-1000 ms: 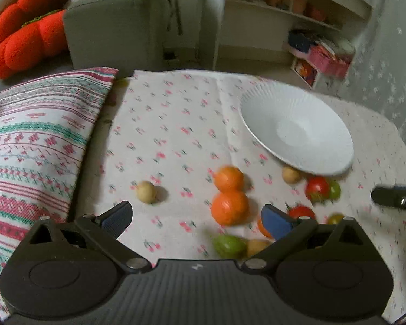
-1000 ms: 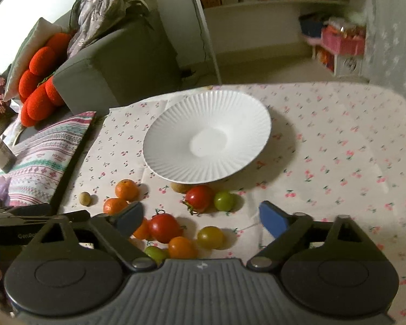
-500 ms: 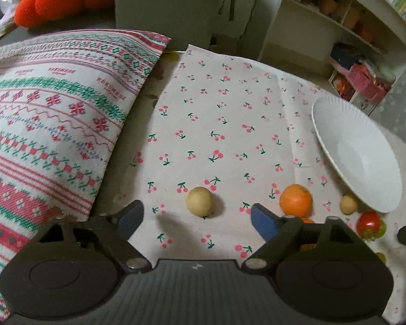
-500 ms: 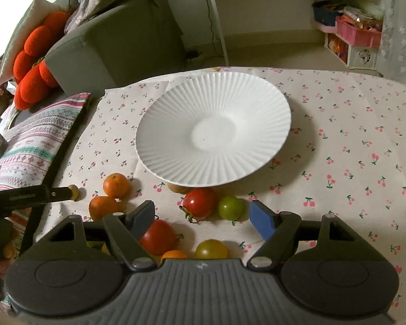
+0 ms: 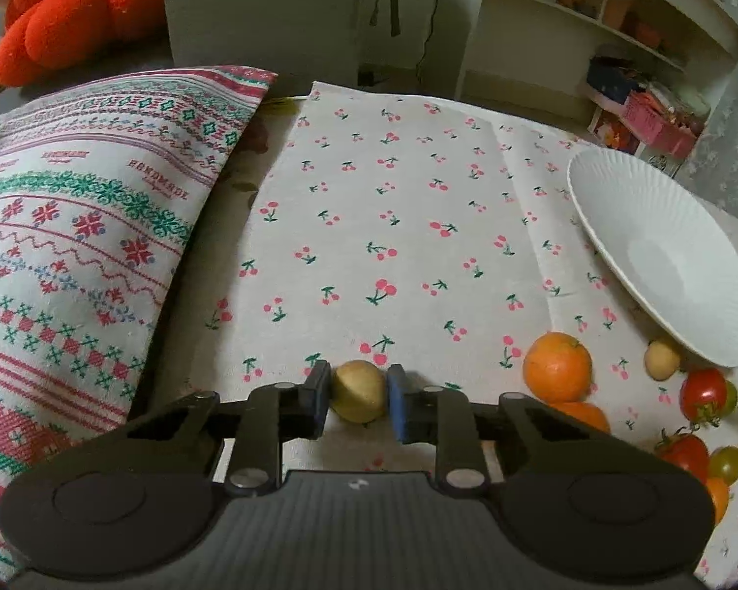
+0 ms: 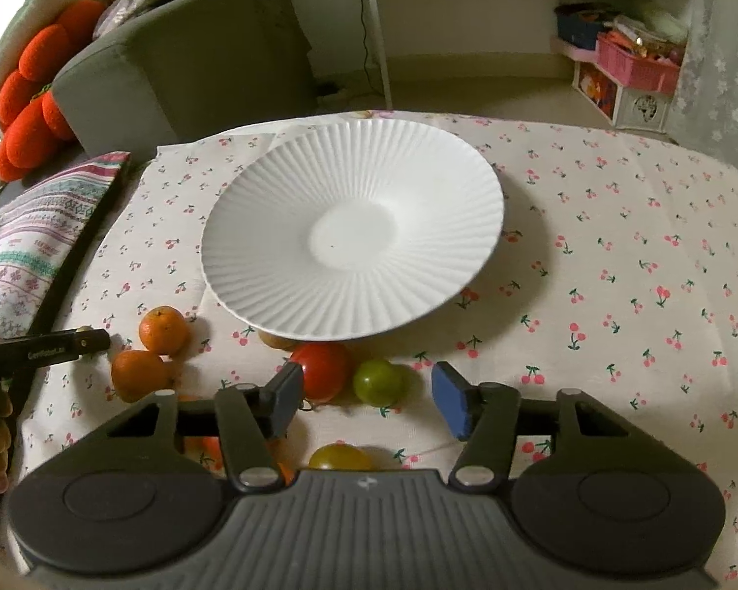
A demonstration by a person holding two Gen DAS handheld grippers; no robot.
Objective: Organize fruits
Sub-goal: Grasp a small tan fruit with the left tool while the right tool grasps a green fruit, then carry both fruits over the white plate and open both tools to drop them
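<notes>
- My left gripper (image 5: pixel 358 399) has just closed, and its 2 pads now pinch the small tan fruit (image 5: pixel 358 397) from both sides, low over the cherry-print cloth (image 5: pixel 393 226) on the desk.
- That fruit sits apart from the rest, left of the 2 oranges (image 5: pixel 557 366), near the patterned cushion (image 5: pixel 78 246) lying along the cloth's left edge.
- My right gripper (image 6: pixel 366 400) has been narrowing and now stands half open; nothing is pinched.
- Between its pads I see the green tomato (image 6: pixel 378 381) and the red tomato (image 6: pixel 323 371) side by side; the left pad overlaps the red one's edge, but I cannot tell if it touches. The right pad stands clear of the green tomato.
- A yellow tomato (image 6: pixel 340 457) lies nearer the camera, partly hidden by the right gripper's body.
- The white ribbed plate (image 6: pixel 352 236) sits just beyond the 2 tomatoes, with no fruit on it; its near rim overhangs another tan fruit (image 6: pixel 275 340).
- From the right wrist view, the 2 oranges lie left of the tomatoes, and the dark tip of my left gripper reaches in from the left edge beside them.
- From the left wrist view, a second red tomato (image 5: pixel 682 451) and more small fruit crowd the right edge.
</notes>
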